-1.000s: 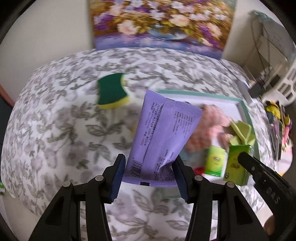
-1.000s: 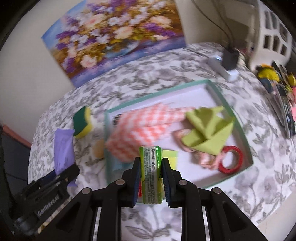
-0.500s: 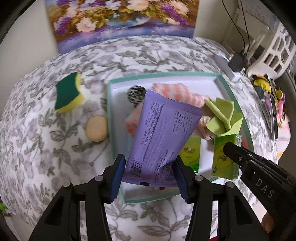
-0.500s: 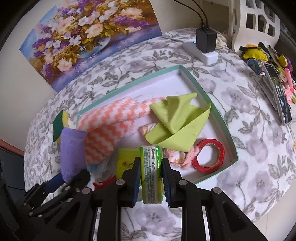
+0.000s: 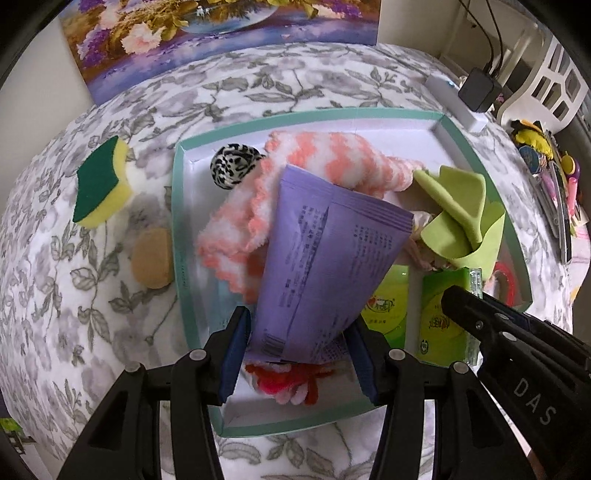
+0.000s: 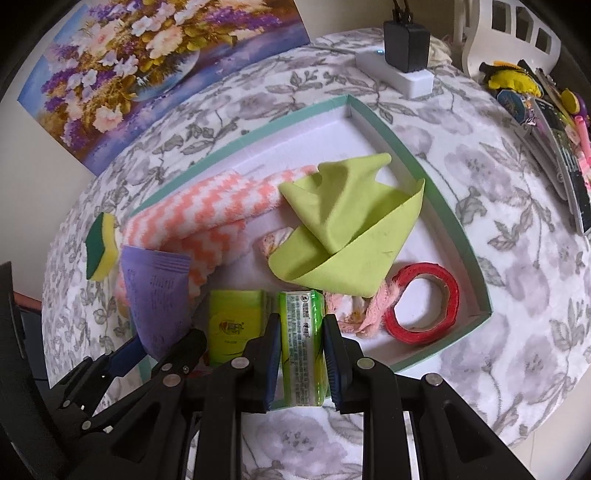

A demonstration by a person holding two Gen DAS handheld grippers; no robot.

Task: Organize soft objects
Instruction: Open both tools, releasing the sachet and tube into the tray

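Observation:
My left gripper [image 5: 297, 332] is shut on a purple wipes pack [image 5: 325, 258] and holds it over the near left part of the teal-rimmed white tray [image 5: 179, 236]. My right gripper [image 6: 301, 332] is shut on a green tissue pack [image 6: 302, 332] at the tray's near edge [image 6: 443, 206]; that pack also shows in the left wrist view [image 5: 441, 314]. In the tray lie an orange-white zigzag towel [image 5: 325, 158], a lime cloth [image 6: 354, 236], a second green tissue pack [image 6: 232, 321], a leopard scrunchie [image 5: 232, 166], a pink cloth strip [image 6: 354, 310] and a red fluffy item [image 5: 291, 384].
A green-yellow sponge [image 5: 101, 181] and a tan round sponge [image 5: 152, 258] lie on the floral cloth left of the tray. A red tape roll [image 6: 421, 310] lies in the tray's right corner. A power strip with charger [image 6: 402, 62] and stationery [image 6: 546, 110] sit at far right. A flower painting [image 5: 221, 33] leans behind.
Both grippers have moved in over the tray with their packs still held. The left one came from the left side of the table; the tray now looks closer in both views.

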